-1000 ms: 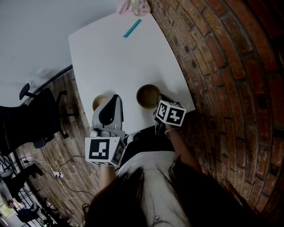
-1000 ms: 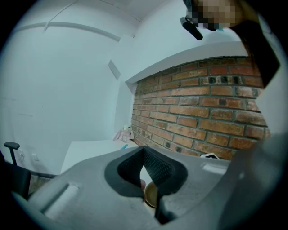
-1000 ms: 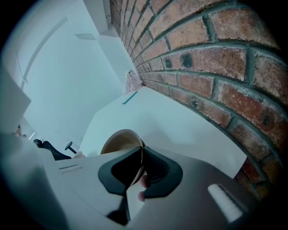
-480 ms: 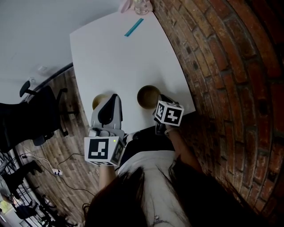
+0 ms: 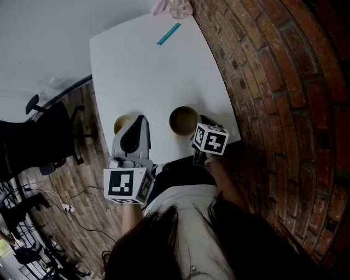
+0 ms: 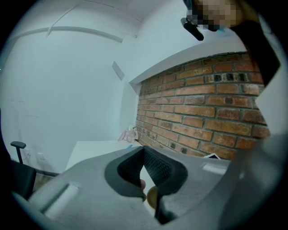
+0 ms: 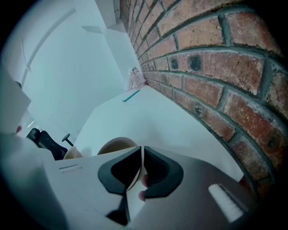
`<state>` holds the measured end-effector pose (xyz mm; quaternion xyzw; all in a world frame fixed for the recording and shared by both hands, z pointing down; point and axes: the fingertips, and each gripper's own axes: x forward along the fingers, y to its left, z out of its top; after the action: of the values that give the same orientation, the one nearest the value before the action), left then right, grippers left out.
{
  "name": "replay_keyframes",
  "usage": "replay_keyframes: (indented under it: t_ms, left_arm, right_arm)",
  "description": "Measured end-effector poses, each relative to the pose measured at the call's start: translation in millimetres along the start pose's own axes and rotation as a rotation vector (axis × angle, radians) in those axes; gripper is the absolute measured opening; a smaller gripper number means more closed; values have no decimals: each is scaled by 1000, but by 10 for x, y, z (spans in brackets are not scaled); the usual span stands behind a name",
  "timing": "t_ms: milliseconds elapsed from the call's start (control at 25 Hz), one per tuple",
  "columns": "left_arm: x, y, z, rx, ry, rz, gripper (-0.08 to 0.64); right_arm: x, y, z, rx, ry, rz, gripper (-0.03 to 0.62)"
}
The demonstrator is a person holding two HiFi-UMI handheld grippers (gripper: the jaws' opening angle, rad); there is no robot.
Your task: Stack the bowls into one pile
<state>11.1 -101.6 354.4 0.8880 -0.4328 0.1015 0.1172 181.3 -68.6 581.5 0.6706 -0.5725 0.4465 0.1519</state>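
Two bowls stand on the white table (image 5: 142, 65) near its front edge. The larger brown bowl (image 5: 182, 120) is at the right, and the smaller tan bowl (image 5: 121, 123) at the left is partly hidden by my left gripper (image 5: 140, 120). That gripper lies just right of the small bowl, shut and empty. My right gripper (image 5: 200, 122) is at the big bowl's near-right rim. Its jaws are shut with nothing seen between them. The right gripper view has the big bowl (image 7: 118, 144) just beyond the right gripper (image 7: 141, 152) and the small bowl (image 7: 72, 153) further left.
A teal strip (image 5: 168, 33) lies near the table's far edge, beside a glass and pink item (image 5: 169, 6) at the corner. A brick wall (image 5: 273, 82) runs along the right side. A black office chair (image 5: 46, 136) stands on the wooden floor at left.
The head view has shifted slightly. Both grippers and both bowls keep their places.
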Motion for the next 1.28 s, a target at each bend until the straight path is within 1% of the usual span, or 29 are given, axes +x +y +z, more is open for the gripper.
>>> replay_keyframes:
  t_ms: [320, 760, 1000, 1280]
  left_arm:
    - [-43, 60, 15, 0, -4, 53, 1]
    - [-225, 323, 90, -15, -20, 160, 2]
    - [-385, 518, 113, -22, -32, 210, 2]
    - [-592, 673, 119, -28, -45, 243, 2]
  right_arm:
    - [-15, -5, 188, -35, -29, 11, 23]
    - [-125, 213, 360, -135, -87, 49, 23]
    - [-168, 432, 398, -161, -107, 88, 23]
    - [-179, 796, 307, -203, -103, 140, 23]
